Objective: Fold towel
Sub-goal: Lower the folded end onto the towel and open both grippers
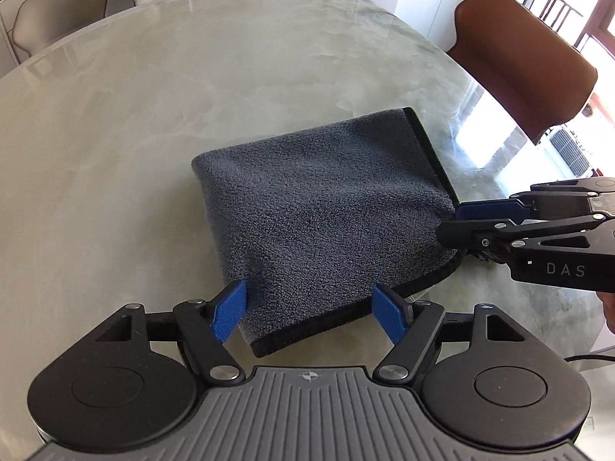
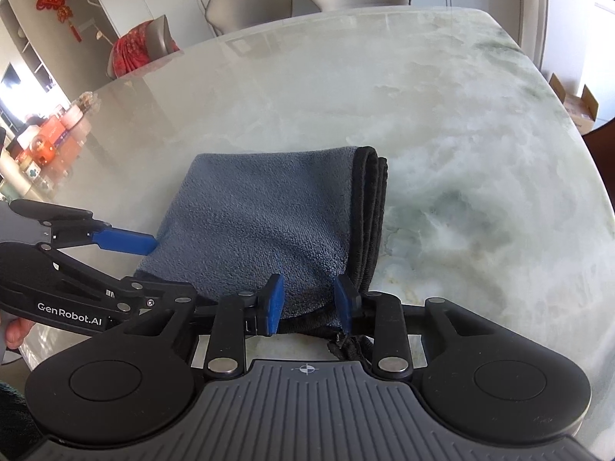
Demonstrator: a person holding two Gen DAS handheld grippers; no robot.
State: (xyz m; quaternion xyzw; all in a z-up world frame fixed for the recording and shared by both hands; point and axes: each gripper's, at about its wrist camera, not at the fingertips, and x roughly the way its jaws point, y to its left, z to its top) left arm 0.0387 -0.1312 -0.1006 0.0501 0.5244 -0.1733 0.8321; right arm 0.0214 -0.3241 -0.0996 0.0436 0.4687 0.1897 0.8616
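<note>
I have the grey towel lying folded into a thick pad on the marble surface, roughly in the middle and a little toward my near side. My left gripper stands wide open, its blue pads either side of the towel's near edge and not closed on anything that I can see. My right gripper is narrower, its pads set close either side of the near corner cloth. They look to be touching the pile, but I cannot tell whether they pinch it or merely straddle it.

I judge the folding nearly done, and the step in hand is either a last fold or a release and tidy. To do it well I should take hold through all the layers at once, not just the top ply. Both grippers should move level and together so the stacked hems stay aligned, and I should set the cloth down before opening.

In the right wrist view the black-bound hems stack on the towel's right side, running from near to far, with the rounded fold on its left. The long axis seems to run near to far, though the fisheye lens makes that uncertain.
</note>
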